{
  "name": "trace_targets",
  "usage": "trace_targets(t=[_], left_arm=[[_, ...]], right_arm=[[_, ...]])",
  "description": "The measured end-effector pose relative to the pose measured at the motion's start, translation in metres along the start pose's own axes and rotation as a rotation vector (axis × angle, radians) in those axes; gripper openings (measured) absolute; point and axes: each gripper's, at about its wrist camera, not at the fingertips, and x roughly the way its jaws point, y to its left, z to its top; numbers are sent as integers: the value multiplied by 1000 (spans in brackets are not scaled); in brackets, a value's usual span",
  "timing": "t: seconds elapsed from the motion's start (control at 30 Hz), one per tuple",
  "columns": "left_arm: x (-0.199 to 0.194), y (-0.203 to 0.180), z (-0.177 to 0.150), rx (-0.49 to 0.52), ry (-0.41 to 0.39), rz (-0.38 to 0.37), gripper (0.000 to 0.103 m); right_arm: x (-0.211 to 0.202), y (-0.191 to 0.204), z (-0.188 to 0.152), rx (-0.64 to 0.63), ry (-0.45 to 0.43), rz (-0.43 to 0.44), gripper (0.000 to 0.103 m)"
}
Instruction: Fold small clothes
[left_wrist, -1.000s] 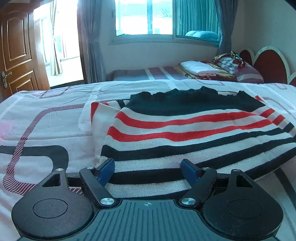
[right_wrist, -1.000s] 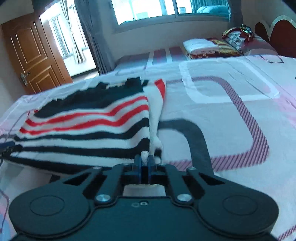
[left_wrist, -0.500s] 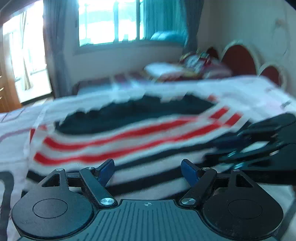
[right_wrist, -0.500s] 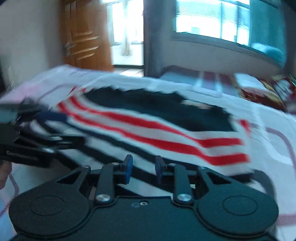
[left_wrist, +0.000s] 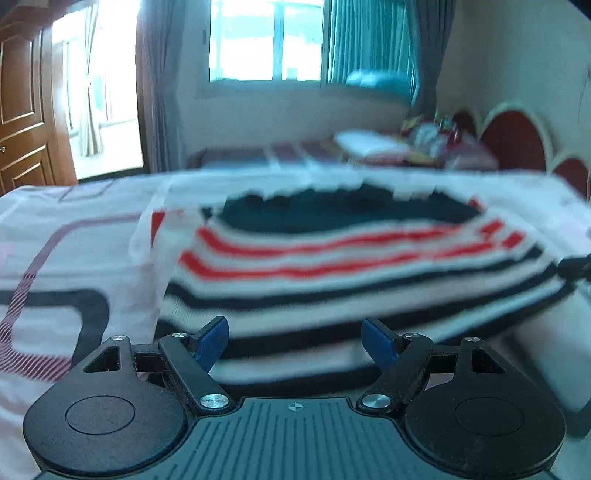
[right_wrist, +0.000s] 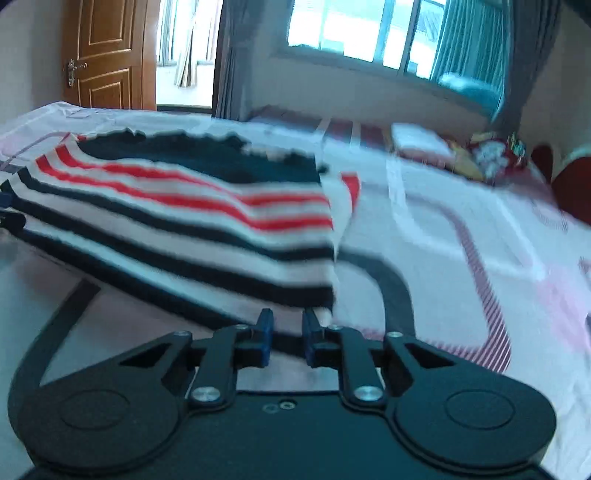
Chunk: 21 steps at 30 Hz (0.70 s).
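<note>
- Now the striped sweater (left_wrist: 332, 280) lies flat on the bed (left_wrist: 66, 229), dead ahead at twelve o'clock in the left wrist view, its dark neckline at the far edge and its hem nearest the camera.
- A second ago the right gripper (right_wrist: 288, 332) had its fingers pinched on the sweater's near corner; that corner is out of its grasp and back on the sheet.
- Look at those right fingers: narrow, a small gap between the blue pads, and closing, with no cloth showing in the gap. The sweater's corner sits just beyond the tips, towards one o'clock.
- In the right wrist view the sweater (right_wrist: 184, 221) fills the ten o'clock side, with the patterned sheet spreading out to three o'clock.
- The left gripper (left_wrist: 295, 338) holds its fingers wide, same as a second ago, nothing between them, hovering just short of the hem.
- Both views are smeared with motion, and they have swung since a second ago; the far pillows (left_wrist: 413, 144) have slid towards two o'clock.
- My read: one fold or tug is finished and released, and both hands are repositioning along the near edge for the next fold.
- Whether the sweater is already doubled over, I cannot tell through the blur.
</note>
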Motion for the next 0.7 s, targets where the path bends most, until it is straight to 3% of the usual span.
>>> trace_targets(t=[0.17,0.23,0.27,0.3,0.4,0.5,0.57,0.63,0.7], left_arm=[[32,4,22,1,-3,-4,79],[59,1,23,30,107,51,80],[61,6,22,-4,90,48,86],[62,9,23,-34,101,38,86],[50,8,26,7,63,73,86],[61,16,18,-18,90,58,91],[64,14,20,4,100,67,92],[56,11,24,12,115,91,92],[31,12,23,4,76,107,92]], right_arm=[[20,14,22,13,-47,15,25],[32,19,29,18,-60,52,19],[40,23,30,3,-50,60,17],[50,25,28,-10,-12,57,17],[49,21,27,7,7,53,19],[35,25,32,19,-62,56,25],[55,34,27,-14,21,66,23],[56,39,27,-36,11,42,23],[46,35,33,7,13,50,23]])
